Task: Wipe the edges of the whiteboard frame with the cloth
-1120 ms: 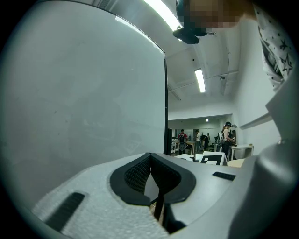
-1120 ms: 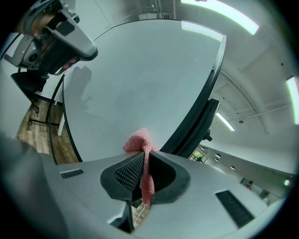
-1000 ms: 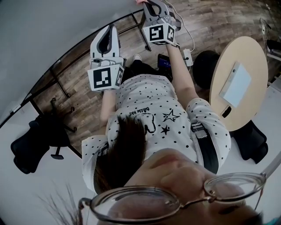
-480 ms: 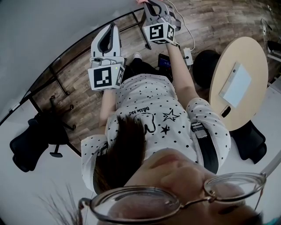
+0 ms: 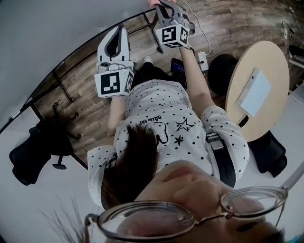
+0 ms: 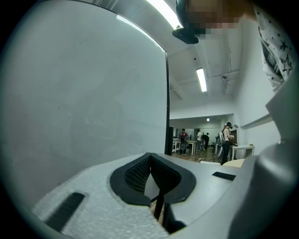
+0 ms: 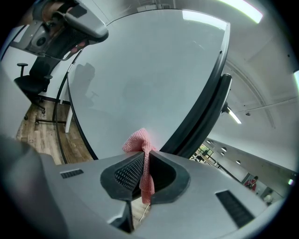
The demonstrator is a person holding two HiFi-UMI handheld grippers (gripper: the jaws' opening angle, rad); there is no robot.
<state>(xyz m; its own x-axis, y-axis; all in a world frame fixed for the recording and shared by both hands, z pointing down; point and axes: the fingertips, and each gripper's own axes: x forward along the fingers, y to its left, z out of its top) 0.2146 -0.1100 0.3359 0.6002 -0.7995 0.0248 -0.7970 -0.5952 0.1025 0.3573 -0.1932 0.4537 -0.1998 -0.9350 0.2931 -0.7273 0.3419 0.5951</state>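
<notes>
The whiteboard (image 5: 52, 33) fills the upper left of the head view, its black frame edge (image 5: 76, 52) running along the bottom. My right gripper (image 5: 165, 4) is shut on a pink cloth (image 5: 151, 2) at the board's lower corner. In the right gripper view the cloth (image 7: 140, 142) sticks out of the right gripper (image 7: 144, 156), up against the board where the black side frame (image 7: 205, 107) meets it. My left gripper (image 5: 119, 29) points at the bottom edge and its jaws (image 6: 150, 156) are shut with nothing in them. The board's vertical frame edge (image 6: 167, 102) stands just ahead.
A round wooden table (image 5: 275, 61) with a white pad (image 5: 255, 91) is at the right. A black office chair (image 5: 33, 152) stands at the lower left by the board's stand legs (image 5: 61, 85). A power strip (image 5: 204, 59) lies on the wood floor. Several people (image 6: 187, 140) stand far off.
Almost nothing has moved. The right gripper with the cloth has crept slightly towards the top of the view, and the head view has shifted a little.
</notes>
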